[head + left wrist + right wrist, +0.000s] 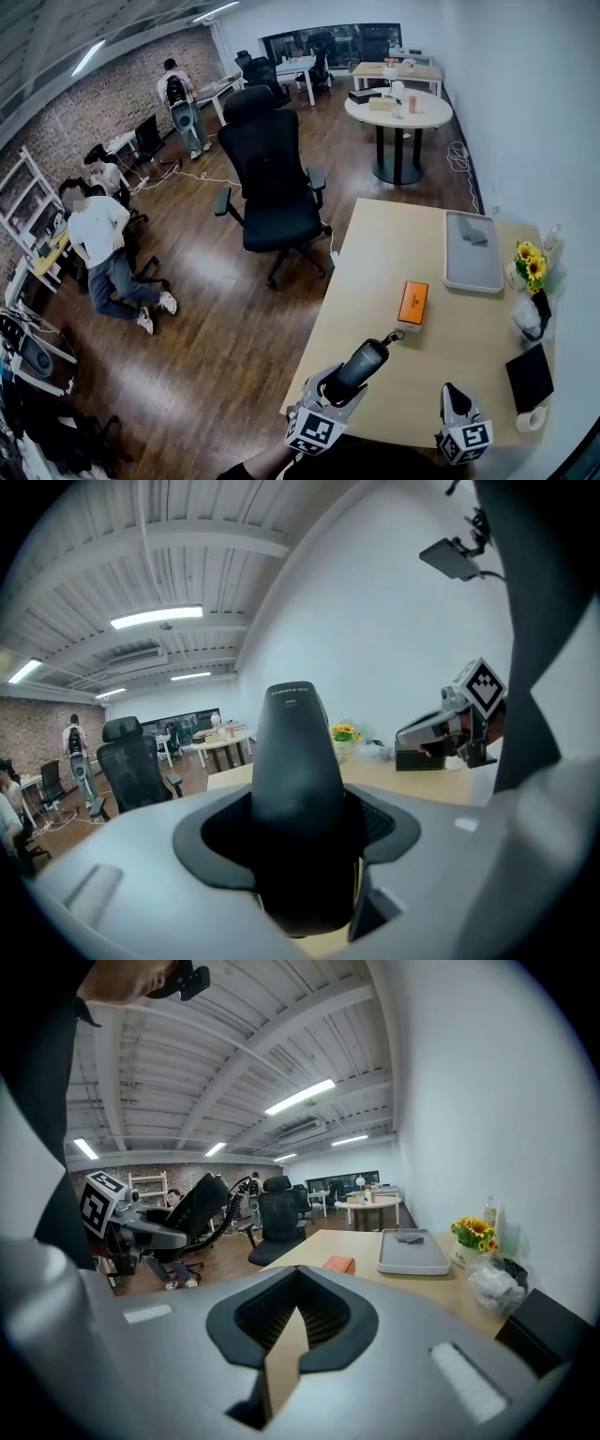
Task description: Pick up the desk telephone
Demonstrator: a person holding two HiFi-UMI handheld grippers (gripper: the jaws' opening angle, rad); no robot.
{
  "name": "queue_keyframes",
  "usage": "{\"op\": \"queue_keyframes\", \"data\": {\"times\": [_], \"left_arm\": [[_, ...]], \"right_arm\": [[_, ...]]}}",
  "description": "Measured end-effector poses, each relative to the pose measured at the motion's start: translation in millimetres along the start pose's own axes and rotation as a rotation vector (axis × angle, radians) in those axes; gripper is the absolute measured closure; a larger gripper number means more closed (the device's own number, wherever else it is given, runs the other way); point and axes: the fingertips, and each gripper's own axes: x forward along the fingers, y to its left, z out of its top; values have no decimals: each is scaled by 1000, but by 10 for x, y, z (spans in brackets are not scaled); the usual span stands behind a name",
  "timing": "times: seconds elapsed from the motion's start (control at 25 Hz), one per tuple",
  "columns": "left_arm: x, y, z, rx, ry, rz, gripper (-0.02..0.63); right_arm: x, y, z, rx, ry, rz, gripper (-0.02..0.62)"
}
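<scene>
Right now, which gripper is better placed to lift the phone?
Left. The left gripper is clamped on the black handset, cord trailing. The right gripper is empty, jaws together, off to the side over the desk.

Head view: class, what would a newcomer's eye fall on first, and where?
The black telephone handset clamped in the left gripper, at the near edge of the desk, grabs attention first. Next come the orange box mid-desk and the sunflowers at its right edge.

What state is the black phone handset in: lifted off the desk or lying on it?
Lifted. The left tongs are clamped on the handset, which tilts above the desk in the head view.
</scene>
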Motion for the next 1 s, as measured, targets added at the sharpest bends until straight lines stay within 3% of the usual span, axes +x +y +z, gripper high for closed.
{"op": "queue_keyframes", "data": {"times": [0.52, 1.0], "left_arm": [[59, -65, -63, 13, 16, -30, 342], [224, -239, -872, -4, 194, -128, 342]], "right_arm": [[-30, 47, 61, -19, 0, 10, 595], [-64, 62, 34, -44, 20, -5, 595]]}}
